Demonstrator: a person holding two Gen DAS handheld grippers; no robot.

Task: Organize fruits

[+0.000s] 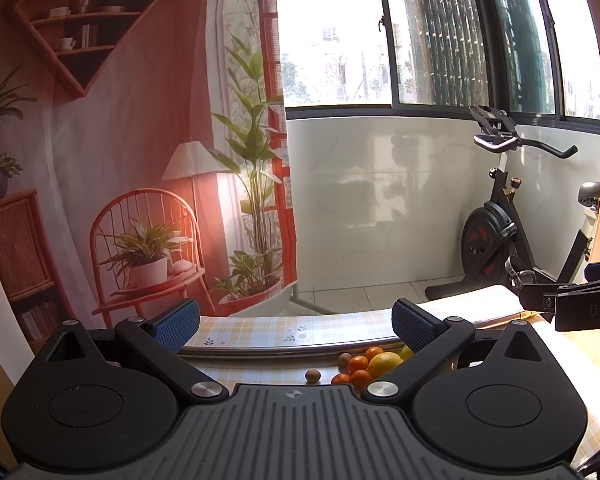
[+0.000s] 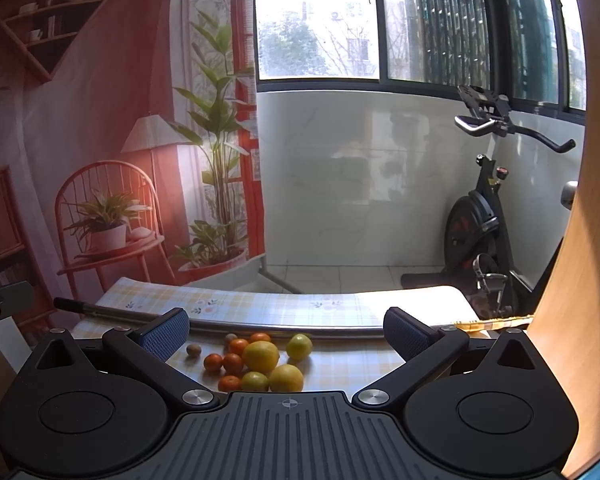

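Two grippers are held above a table (image 2: 340,304) covered with a yellow checked cloth; both stand wide apart with nothing between the fingers.

Left wrist view, left to right: a printed backdrop (image 1: 120,160) showing a chair, a lamp and plants fills the left side. The left gripper (image 1: 296,322) is spread wide, its blue pads clear of all objects. A metal rod (image 1: 292,349) lies across the table beyond the pads. A small brown fruit (image 1: 312,376) sits alone just left of the fruit pile (image 1: 370,366), which lies low and right of centre, partly hidden behind the right finger. Part of the right gripper (image 1: 580,304) enters at the right edge. An exercise bike (image 1: 500,232) stands by the tiled wall under the window.

Right wrist view, left to right: a part of the left gripper shows at the left edge. The right gripper (image 2: 286,330) is spread wide and empty. The pile lies between its fingers on the cloth, nearer the left finger: small oranges (image 2: 233,362) on the left, a large lemon (image 2: 261,356) in the middle, a green-yellow fruit (image 2: 299,346) set slightly apart on the right. The fruits in the pile touch one another; none is gripped
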